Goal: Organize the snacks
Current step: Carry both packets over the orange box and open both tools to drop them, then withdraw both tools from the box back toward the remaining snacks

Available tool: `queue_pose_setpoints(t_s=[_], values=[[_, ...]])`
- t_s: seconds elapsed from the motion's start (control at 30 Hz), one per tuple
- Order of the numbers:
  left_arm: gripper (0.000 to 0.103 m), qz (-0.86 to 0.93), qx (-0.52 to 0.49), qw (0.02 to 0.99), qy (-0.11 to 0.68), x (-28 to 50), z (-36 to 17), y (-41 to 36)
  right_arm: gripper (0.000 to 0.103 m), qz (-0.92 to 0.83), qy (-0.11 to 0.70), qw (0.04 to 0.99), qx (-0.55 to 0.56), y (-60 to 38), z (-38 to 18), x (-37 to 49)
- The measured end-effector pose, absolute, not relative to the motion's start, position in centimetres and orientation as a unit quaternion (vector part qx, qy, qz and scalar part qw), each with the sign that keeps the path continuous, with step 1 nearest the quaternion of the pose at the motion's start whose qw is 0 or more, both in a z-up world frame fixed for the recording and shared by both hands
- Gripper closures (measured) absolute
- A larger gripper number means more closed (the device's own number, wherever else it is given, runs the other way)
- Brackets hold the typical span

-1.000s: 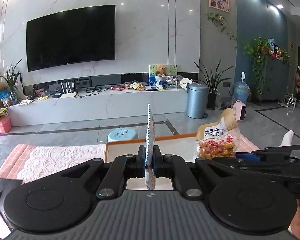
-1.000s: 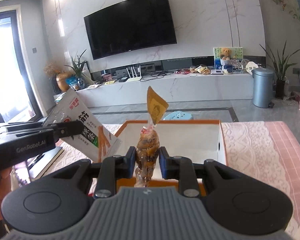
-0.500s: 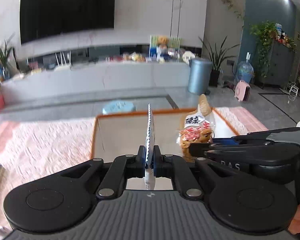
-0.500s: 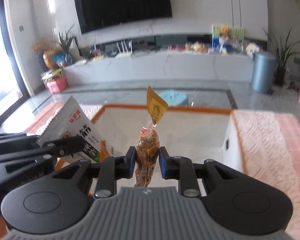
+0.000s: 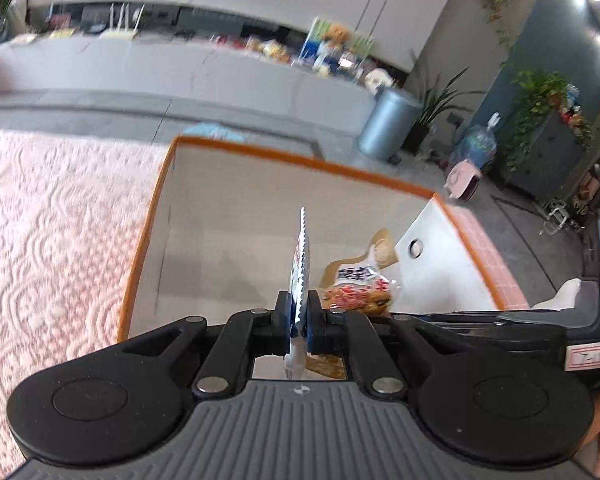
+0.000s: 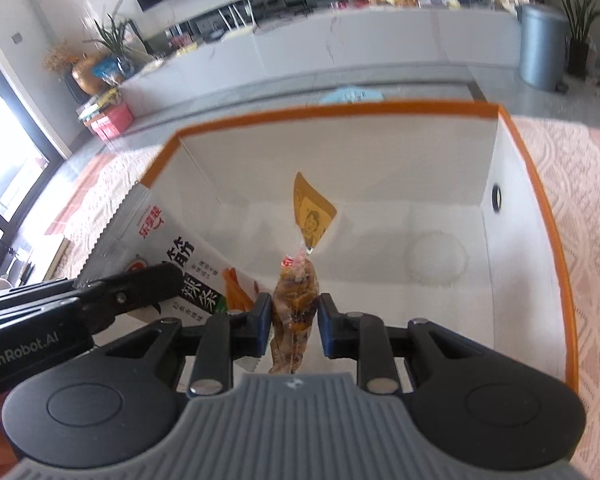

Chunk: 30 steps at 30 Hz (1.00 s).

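Pink lace tablecloth (image 5: 52,240) fills the left half of the left wrist view and the right edge of the right wrist view. On it stands the white storage box with orange rim (image 6: 540,216), which takes up the centre of both frames; its floor looks bare in the right wrist view, apart from a faint round mark at right of centre, so nothing appears to be stowed yet. Left gripper (image 5: 299,314), lower centre of its own frame: jaws clamped on the flat white snack packet (image 5: 300,268), seen edge-on there with its serrated seam pointing up. In the right wrist view the same packet (image 6: 168,256) shows its printed face at left of centre, leaning over the box's left wall. Right gripper (image 6: 294,312), lower centre of its frame: jaws pressed against both sides of the clear pouch of brown snacks (image 6: 296,292), yellow header tag standing up above it. In the left wrist view that pouch (image 5: 360,284) sits right of centre, low inside the box. Judgement: both items are carried and poised over or within the box; release of both is still left. Whether more snacks wait elsewhere cannot be told.
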<state>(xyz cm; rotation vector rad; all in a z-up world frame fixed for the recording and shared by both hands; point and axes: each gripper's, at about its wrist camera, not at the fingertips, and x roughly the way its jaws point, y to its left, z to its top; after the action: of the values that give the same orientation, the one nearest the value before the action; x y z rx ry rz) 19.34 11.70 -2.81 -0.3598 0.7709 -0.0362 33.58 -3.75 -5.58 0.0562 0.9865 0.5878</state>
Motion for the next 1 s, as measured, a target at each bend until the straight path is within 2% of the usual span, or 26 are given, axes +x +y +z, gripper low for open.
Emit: queue_pose_setpoints(t_s=[0.27, 0.43, 0.5, 0.6, 0.67, 1.0], values=[[0.092, 0.015, -0.142, 0.906, 0.399, 19.9, -2.4, 11.4, 0.082, 0.277, 0.512, 0.813, 0.029, -3.0, -7.0, 34.8], [0.068, 0.028, -0.120, 0.906, 0.406, 20.0, -1.7, 11.3, 0.082, 0.275, 0.526, 0.804, 0.039, -2.4, -7.5, 35.1], [0.055, 0.033, -0.114, 0.909, 0.399, 19.7, -1.3, 11.3, 0.082, 0.273, 0.526, 0.804, 0.036, -2.3, -7.4, 35.1], [0.042, 0.039, -0.108, 0.920, 0.375, 19.1, -0.4, 11.5, 0.079, 0.267, 0.526, 0.807, 0.022, -2.0, -7.3, 35.1], [0.039, 0.045, -0.101, 0.926, 0.361, 18.9, 0.2, 11.6, 0.077, 0.257, 0.526, 0.811, 0.006, -1.2, -7.1, 35.2], [0.039, 0.051, -0.084, 0.934, 0.342, 17.9, 2.2, 11.3, 0.070, 0.238, 0.526, 0.817, -0.023, -0.7, -7.4, 35.7]])
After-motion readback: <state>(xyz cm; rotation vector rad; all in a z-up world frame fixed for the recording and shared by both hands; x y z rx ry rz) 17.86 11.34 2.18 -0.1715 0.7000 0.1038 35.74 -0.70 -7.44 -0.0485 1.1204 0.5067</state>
